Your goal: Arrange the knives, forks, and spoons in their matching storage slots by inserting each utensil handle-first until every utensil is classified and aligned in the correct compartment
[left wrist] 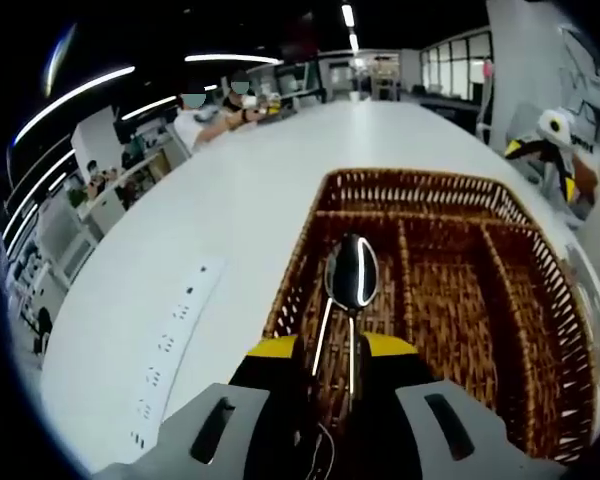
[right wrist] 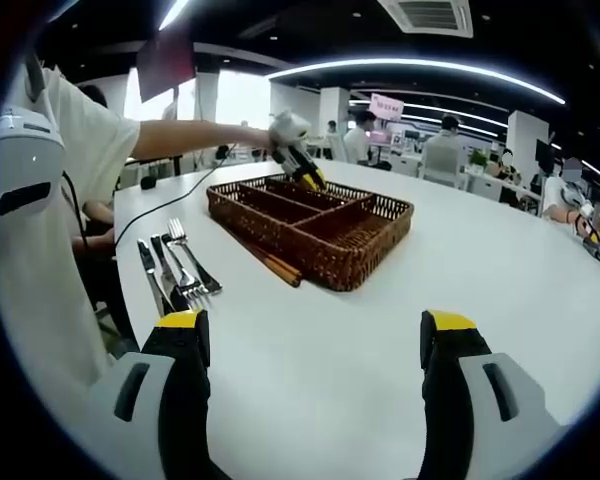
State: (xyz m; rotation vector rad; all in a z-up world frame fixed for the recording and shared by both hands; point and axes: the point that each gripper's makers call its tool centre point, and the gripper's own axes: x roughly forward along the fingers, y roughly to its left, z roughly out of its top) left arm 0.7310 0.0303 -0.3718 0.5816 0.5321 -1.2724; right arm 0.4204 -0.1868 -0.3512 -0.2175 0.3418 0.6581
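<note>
left gripper (left wrist: pixel 342 350) clamped on a spoon (left wrist: pixel 352 275) above the wicker basket (left wrist: pixel 540 300); right gripper (right wrist: pixel 315 335) jaws apart over the table (right wrist: pixel 500 270), knives and forks (right wrist: pixel 175 265) beside the basket.

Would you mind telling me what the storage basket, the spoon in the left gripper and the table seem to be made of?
Basket: woven wicker or rattan, judging by its brown interlaced strands, matte.
Spoon, held between the left gripper's jaws: probably polished steel, since its bowl mirrors the ceiling lights.
Table: smooth white top, likely laminate; faint sheen, no grain visible.
</note>
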